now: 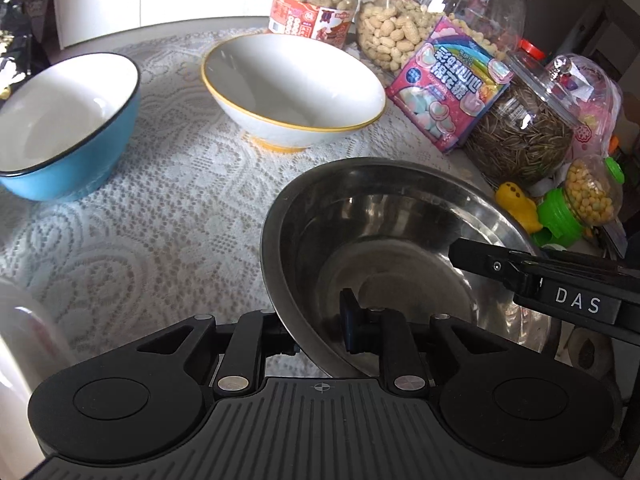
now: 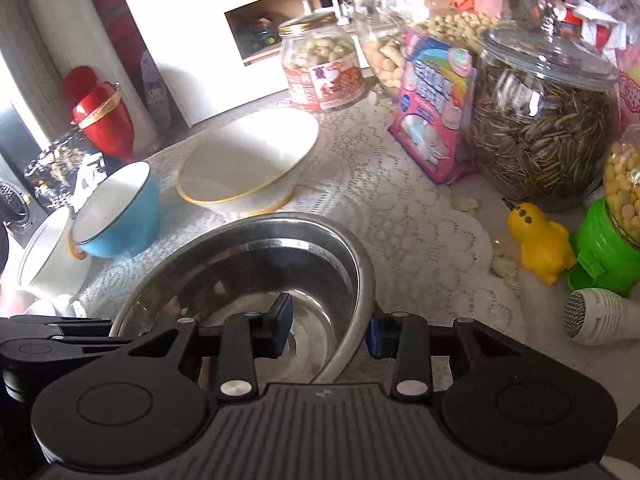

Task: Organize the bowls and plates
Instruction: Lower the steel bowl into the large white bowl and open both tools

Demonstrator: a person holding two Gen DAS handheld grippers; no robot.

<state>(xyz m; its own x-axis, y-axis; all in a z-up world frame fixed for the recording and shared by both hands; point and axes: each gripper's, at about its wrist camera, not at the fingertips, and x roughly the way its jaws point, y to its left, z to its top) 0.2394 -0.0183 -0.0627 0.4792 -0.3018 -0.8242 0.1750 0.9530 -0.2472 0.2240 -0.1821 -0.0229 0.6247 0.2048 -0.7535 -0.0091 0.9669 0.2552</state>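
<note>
The steel bowl (image 1: 384,248) sits on the lace tablecloth (image 1: 168,208), tipped a little, and both grippers have hold of its rim. The left gripper (image 1: 320,330) pinches the near left wall of the bowl, with 1 finger inside the bowl and the other outside against the rim. The right gripper (image 2: 330,326) straddles the bowl's near right wall the same way, 1 finger inside and 1 outside; its outer pad looks to sit just at the rim, though contact is hard to confirm. In the left wrist view, the right gripper's finger reaches in over the bowl's right edge.

Beyond the steel bowl, toward the far side of the table, stands the white bowl (image 1: 292,88) with a yellow rim, apart from it. To the left of the steel bowl is the blue bowl (image 1: 66,128), white inside, also apart. Right of the steel bowl are a pink candy bag (image 1: 450,84), a jar of seeds (image 1: 520,132) and a yellow toy (image 2: 540,240). Behind the white bowl stands a jar of peanuts (image 1: 314,4).
</note>
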